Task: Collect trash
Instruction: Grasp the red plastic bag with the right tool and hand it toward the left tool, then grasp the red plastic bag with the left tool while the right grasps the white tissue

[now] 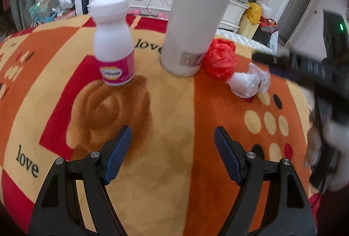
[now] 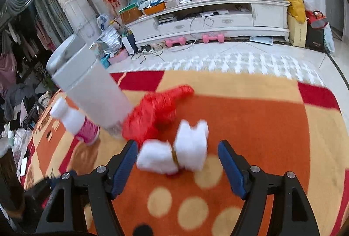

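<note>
A crumpled white tissue wad (image 2: 174,153) lies on the patterned blanket, just ahead of my open right gripper (image 2: 177,158) and between its blue fingers. A crumpled red plastic bag (image 2: 157,114) lies just behind it. Both show in the left wrist view, the tissue (image 1: 248,81) and the red bag (image 1: 220,58), at right. My left gripper (image 1: 172,144) is open and empty over bare blanket, short of everything. The right gripper (image 1: 305,70) shows blurred at the right edge there.
A tall grey-white tumbler (image 1: 196,18) stands beside the red bag. A white pill bottle with a pink label (image 1: 113,44) stands to its left. Beyond the blanket (image 1: 174,105) are a white TV cabinet (image 2: 218,16), pink dumbbells and bags on the floor.
</note>
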A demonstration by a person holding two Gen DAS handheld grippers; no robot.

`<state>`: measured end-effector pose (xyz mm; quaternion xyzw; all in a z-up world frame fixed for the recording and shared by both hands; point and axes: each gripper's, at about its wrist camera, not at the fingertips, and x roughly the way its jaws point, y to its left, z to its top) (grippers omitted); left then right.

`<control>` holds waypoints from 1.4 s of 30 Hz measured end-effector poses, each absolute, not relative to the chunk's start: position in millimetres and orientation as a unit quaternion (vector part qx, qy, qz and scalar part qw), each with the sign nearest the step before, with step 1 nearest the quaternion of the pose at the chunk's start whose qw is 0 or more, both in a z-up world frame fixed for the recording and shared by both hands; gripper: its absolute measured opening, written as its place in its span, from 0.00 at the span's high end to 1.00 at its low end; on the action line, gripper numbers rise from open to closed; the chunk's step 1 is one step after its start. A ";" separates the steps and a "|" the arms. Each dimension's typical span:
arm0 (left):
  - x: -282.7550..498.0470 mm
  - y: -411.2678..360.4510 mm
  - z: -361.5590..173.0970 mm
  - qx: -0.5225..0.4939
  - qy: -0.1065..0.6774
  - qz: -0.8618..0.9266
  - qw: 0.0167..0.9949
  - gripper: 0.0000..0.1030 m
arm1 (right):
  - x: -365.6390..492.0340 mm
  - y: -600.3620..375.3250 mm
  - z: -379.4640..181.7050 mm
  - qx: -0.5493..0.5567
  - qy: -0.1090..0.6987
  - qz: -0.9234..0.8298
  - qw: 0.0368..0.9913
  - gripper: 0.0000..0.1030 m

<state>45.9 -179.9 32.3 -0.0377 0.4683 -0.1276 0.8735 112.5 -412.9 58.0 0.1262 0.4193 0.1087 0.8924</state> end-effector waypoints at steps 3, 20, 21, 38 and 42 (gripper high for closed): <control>47.7 -174.1 29.0 -0.046 0.474 -0.128 0.870 0.25 | 136.5 -407.5 58.8 0.134 0.424 0.116 0.888 0.45; 37.2 -130.4 35.6 -0.072 0.476 -0.108 0.870 0.25 | 138.3 -397.8 61.6 0.176 0.442 0.195 0.857 0.70; 34.6 -127.6 37.2 -0.075 0.475 -0.105 0.870 0.25 | 123.1 -400.9 69.9 0.182 0.436 0.207 0.857 0.70; 10.3 -115.5 51.9 -0.116 0.482 -0.135 0.858 0.25 | 39.3 -396.5 67.9 0.092 0.435 0.161 0.881 0.30; 2.6 -141.5 51.2 -0.125 0.486 -0.174 0.847 0.25 | 62.8 -420.7 63.0 0.105 0.426 0.107 0.892 0.20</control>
